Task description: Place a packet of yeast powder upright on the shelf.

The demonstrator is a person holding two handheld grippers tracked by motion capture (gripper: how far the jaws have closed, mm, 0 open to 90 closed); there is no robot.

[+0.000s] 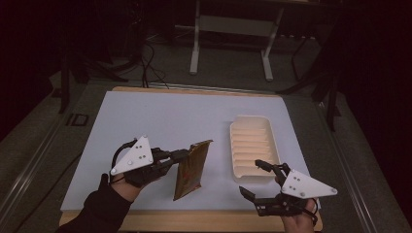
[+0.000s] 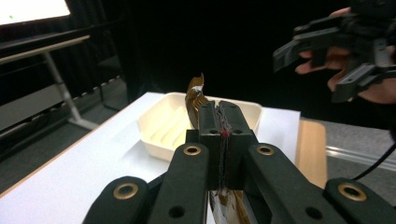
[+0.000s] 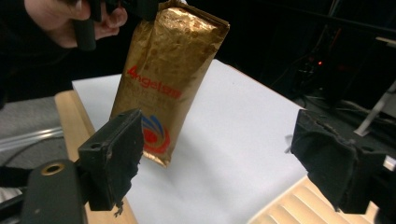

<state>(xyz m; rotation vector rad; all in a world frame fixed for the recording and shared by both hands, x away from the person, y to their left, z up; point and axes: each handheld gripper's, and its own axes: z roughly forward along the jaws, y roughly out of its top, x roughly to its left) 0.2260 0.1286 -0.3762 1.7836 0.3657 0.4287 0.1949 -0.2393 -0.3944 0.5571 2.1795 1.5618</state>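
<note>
At the left of the table, the left gripper (image 1: 179, 156) pinches the upper edge of a single gold snack pouch (image 1: 190, 170), its jaws pressed tight on the seam, as the left gripper view confirms. The pouch hangs lifted, tilted slightly; its bottom corner seems to hover just over the white board (image 1: 160, 116), though whether it touches is hard to judge from the high view. To its right lies one cream ribbed tray (image 1: 252, 145), empty, its ridges bare. At the far right, the right gripper (image 1: 258, 179) waits with its jaws spread wide, holding nothing, near the tray's front edge.

The work appears to be getting the pouch into the tray. To do it well, the left gripper should keep its firm pinch, carry the pouch rightward over the tray's rim, and lower it flat along the ridges; the spread gripper could steady the swinging lower end.

Count: one pouch, one tray, two grippers.
</note>
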